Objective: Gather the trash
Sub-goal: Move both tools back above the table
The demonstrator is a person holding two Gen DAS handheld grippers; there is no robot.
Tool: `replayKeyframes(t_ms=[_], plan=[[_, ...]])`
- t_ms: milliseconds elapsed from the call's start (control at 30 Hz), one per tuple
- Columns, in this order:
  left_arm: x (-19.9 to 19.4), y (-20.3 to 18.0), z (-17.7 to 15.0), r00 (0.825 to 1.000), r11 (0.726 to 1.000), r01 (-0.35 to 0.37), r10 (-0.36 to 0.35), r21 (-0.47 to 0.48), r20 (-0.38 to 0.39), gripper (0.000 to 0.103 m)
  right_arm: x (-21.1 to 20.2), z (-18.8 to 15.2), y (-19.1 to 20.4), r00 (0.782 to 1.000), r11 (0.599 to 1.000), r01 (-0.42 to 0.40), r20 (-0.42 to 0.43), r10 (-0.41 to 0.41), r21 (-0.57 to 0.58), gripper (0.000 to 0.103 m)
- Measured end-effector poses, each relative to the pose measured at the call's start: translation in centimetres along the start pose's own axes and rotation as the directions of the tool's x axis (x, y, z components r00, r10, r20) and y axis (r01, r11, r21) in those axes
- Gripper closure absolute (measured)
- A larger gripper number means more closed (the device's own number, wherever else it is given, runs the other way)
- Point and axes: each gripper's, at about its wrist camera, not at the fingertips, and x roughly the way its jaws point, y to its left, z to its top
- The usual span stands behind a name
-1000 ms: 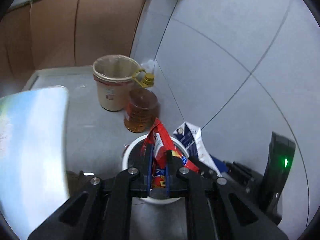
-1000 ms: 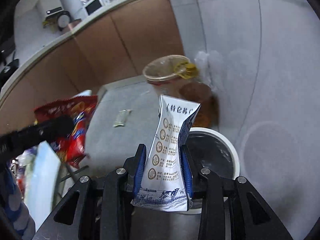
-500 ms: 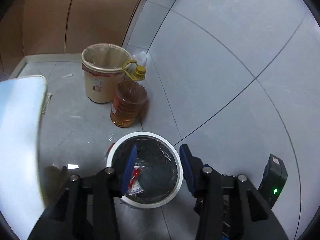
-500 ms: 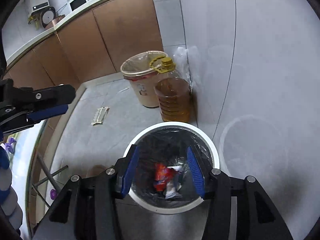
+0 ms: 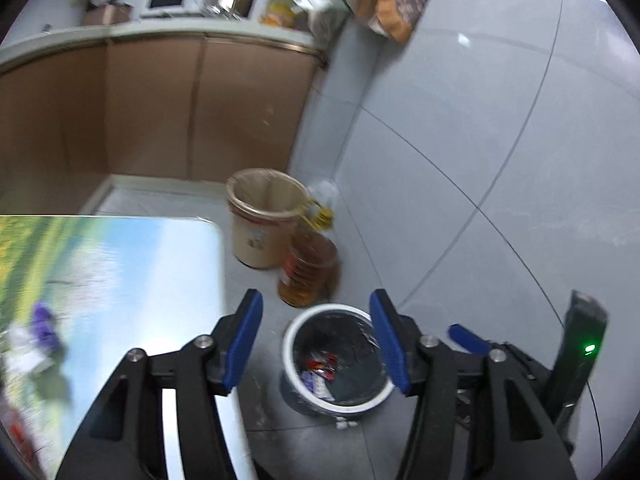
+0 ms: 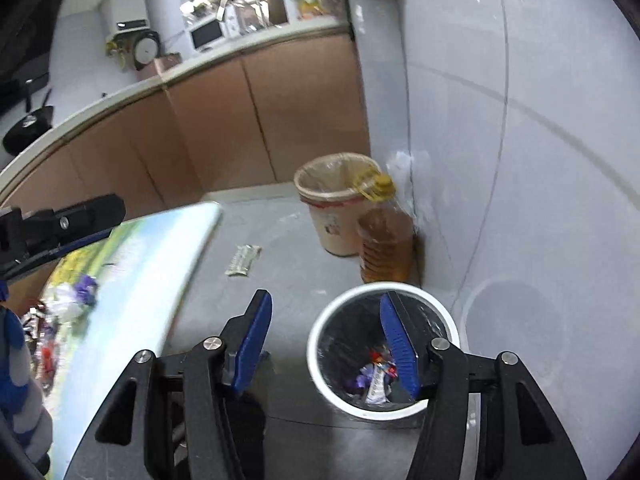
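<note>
A small white-rimmed trash bin with a black liner stands on the grey floor by the tiled wall; it also shows in the right wrist view. Red and white wrappers lie in its bottom, also seen in the right wrist view. My left gripper is open and empty above the bin. My right gripper is open and empty, above the bin's left rim. More trash, purple and white pieces, lies on the table at the left.
A beige bucket and an amber oil bottle stand behind the bin against the wall. A wrapper lies on the floor. The table's edge is left of the bin. Brown cabinets run along the back.
Both grippers let go of their trash, the red wrapper and the milk carton, which now lie in the bin. Both have since risen and tilted up, away from the bin.
</note>
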Motion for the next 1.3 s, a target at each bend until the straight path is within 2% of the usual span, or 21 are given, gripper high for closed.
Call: replayKeyframes(t_ms=[133,200,433,500,700,933,1033,1100,1167,1300], plan=[[-4.1,2.0,-0.7,0.996,0.998,-0.063,0.064,-0.021,0.062,0.043,-3.5,0.7,3.2,0.999,0.998,-0.024,0.048,0.026,-0.054,0.039],[-6.1,3.0,-1.3,0.989,0.994,-0.108,0.111,-0.033,0.096,0.041,-5.2,0.9,5.0,0.996,0.996,-0.037,0.074,0.043,-0.086,0.025],[-12.5,6.3,-3.8,0.95,0.965,-0.25,0.259,-0.074,0.175,0.041,-10.3,0.9,10.2,0.985,0.983,-0.072,0.145,0.097,-0.171,0.008],[-14.0,6.9,-4.5,0.939,0.957,-0.277,0.289,-0.088,0.189,0.041,-11.5,0.6,11.3,0.98,0.979,-0.08,0.162,0.111,-0.187,0.007],[-19.2,8.4,-6.9,0.891,0.922,-0.365,0.386,-0.125,0.241,0.041,-14.5,-0.4,13.4,0.971,0.971,-0.104,0.188,0.146,-0.214,0.007],[-24.6,8.7,-9.4,0.821,0.872,-0.466,0.488,-0.146,0.297,0.041,-17.9,-1.5,15.8,0.954,0.955,-0.123,0.231,0.189,-0.271,0.006],[-26.2,8.9,-10.2,0.802,0.859,-0.485,0.511,-0.161,0.308,0.04,-19.2,-1.7,16.4,0.944,0.949,-0.138,0.252,0.212,-0.282,0.005],[-27.4,8.9,-10.8,0.785,0.846,-0.504,0.533,-0.177,0.316,0.034,-19.9,-1.8,16.9,0.939,0.949,-0.141,0.265,0.219,-0.283,0.004],[-28.6,9.1,-11.5,0.768,0.835,-0.515,0.549,-0.191,0.329,0.032,-20.6,-2.1,17.4,0.937,0.948,-0.138,0.272,0.219,-0.288,0.004],[-30.4,9.2,-12.3,0.747,0.824,-0.527,0.565,-0.207,0.349,0.032,-22.1,-2.9,18.6,0.931,0.94,-0.136,0.285,0.229,-0.313,0.0]])
